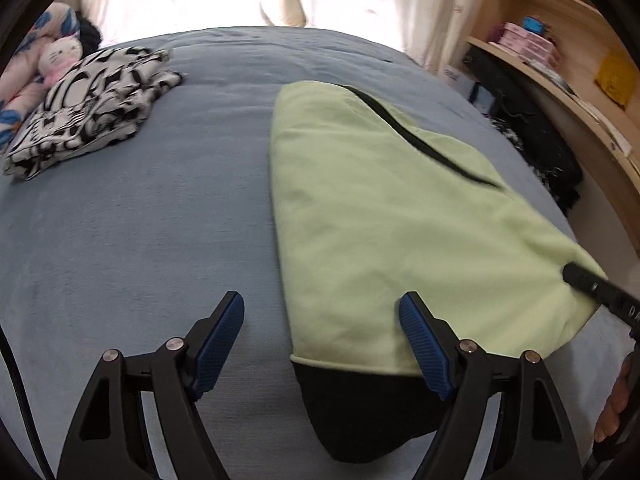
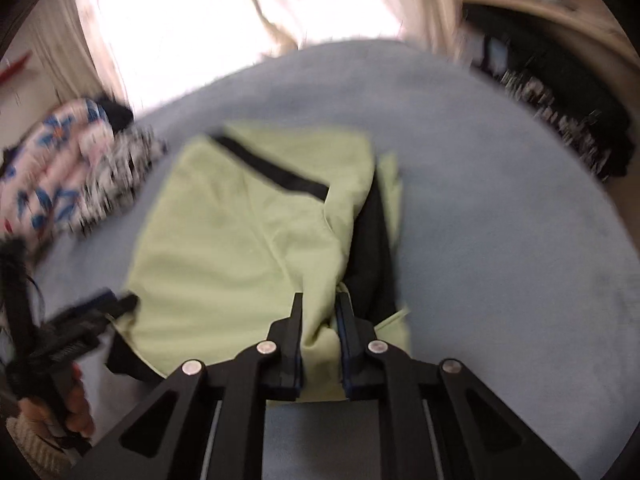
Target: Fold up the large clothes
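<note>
Two grippers are working over a blue bed [image 1: 140, 216], where a pale green garment [image 1: 380, 208] with black trim is lying partly folded, toward the bed's right side in the left wrist view. The left gripper [image 1: 322, 322] is hovering spread wide over the garment's near left corner, its blue pads [image 1: 222, 344] pressing on nothing. The right gripper [image 2: 320, 320] is pinching a bunched fold of green cloth at the near edge, its jaws drawn close with fabric gathered between them.

Judging by how it is draping and creasing, the garment is soft, light and limp; it is likely sagging wherever it is not supported, and a single layer could slip out of a shallow pinch. Corners and the black hem at the near end look like the best places to take hold, both layers together. A folded black-and-white garment [image 1: 88, 108] is sitting well apart at the far left, beside a plush toy [image 1: 56, 60].
</note>
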A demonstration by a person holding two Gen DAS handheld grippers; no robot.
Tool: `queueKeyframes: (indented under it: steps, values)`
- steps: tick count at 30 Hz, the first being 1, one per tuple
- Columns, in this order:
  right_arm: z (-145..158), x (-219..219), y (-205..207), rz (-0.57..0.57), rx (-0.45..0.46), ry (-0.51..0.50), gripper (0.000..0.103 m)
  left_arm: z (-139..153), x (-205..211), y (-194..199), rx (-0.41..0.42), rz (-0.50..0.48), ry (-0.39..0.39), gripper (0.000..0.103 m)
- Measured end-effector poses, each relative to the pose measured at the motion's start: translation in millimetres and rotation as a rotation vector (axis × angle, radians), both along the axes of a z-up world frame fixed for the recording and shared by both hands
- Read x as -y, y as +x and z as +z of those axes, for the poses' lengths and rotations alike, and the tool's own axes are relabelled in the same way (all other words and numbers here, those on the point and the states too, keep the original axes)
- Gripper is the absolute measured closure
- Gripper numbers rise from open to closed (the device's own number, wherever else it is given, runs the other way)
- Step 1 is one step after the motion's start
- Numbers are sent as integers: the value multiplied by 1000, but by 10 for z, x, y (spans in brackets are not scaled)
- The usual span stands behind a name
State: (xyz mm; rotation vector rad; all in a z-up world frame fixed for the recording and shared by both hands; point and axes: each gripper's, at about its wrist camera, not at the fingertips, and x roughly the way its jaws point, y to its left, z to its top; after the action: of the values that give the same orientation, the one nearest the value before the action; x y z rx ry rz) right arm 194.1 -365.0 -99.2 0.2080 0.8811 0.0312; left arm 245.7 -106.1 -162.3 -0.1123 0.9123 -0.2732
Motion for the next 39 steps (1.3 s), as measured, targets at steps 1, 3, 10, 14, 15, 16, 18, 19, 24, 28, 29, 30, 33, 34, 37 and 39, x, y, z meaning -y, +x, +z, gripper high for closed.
queueKeyframes:
  steps: [1,3,10,14,15,16,18,19,24,28,29,30,33,34,37,39]
  values:
    - [-105,35,5,-19,-31,-15,90,-25,48,-6,1,-18,-3,30]
    - [-452,73,64,-43,-118,-48,90,-124,164,6,-18,-50,-6,37]
    - [-510,148,75,-85,-157,2,83,-235,299,16,-58,-68,12,38]
    - [-205,240,224,-90,-89,99,48,-109,252,123,-114,-90,-19,37]
    - [-155,279,285,-95,-75,117,41,-83,225,183,-129,-90,-38,37]
    - [-108,318,403,-104,-63,132,41,-57,192,258,-139,-86,-56,37]
    - [-108,373,627,-108,-58,147,41,-1,133,390,-133,-72,-81,37]
    - [-126,415,778,-110,-64,155,41,47,115,469,-126,-65,-92,37]
    - [-349,592,1395,-134,-130,195,41,200,146,895,-63,-41,-57,36]
    - [-619,553,1702,-100,-200,173,48,118,211,1247,-75,-8,-16,36]
    - [-643,526,1742,-88,-214,141,86,114,213,1305,-75,0,-21,36]
    - [-631,511,1760,-97,-218,95,94,114,223,1336,-71,2,-22,36]
    - [-463,631,1745,-163,-115,10,101,81,289,1426,-38,10,7,36]
    - [-538,706,1797,-177,-145,19,102,36,313,1449,-41,10,12,36]
    - [-851,663,1886,-169,-250,-112,103,-101,362,1469,-39,28,60,35]
    - [-886,646,1852,-161,-244,-122,103,-124,334,1469,-42,35,43,35]
